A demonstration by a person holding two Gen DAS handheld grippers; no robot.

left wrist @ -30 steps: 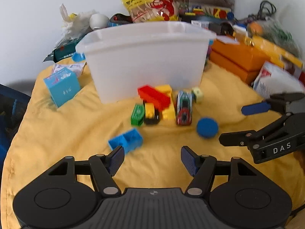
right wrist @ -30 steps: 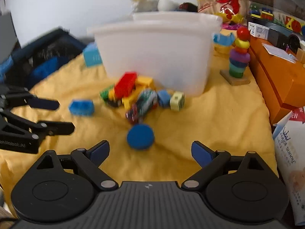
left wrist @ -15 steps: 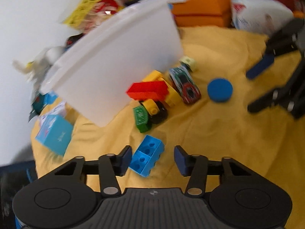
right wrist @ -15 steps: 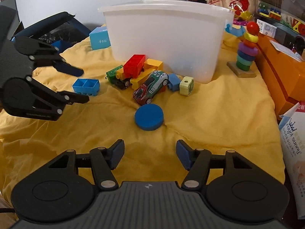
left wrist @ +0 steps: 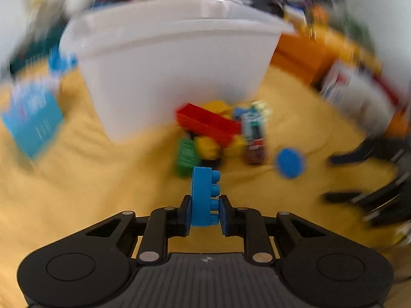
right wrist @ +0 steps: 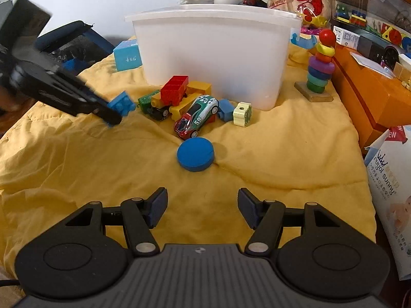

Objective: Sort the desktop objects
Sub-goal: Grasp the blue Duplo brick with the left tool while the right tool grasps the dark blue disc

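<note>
Blue brick now lifted, clamped in left gripper (view blurred); right gripper agape

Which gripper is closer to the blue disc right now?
Right. The right gripper sits open just short of the blue disc, which lies ahead between its jaws. The left gripper is farther off to the disc's left, holding a blue brick.

A blue building brick stands on end, studs facing right, pinched between the left gripper pads, clear of the yellow cloth. Beyond it, a white plastic tub sits upright. At its foot lies a cluster: red brick, toy car, green brick. A blue disc lies flat nearer.
</note>
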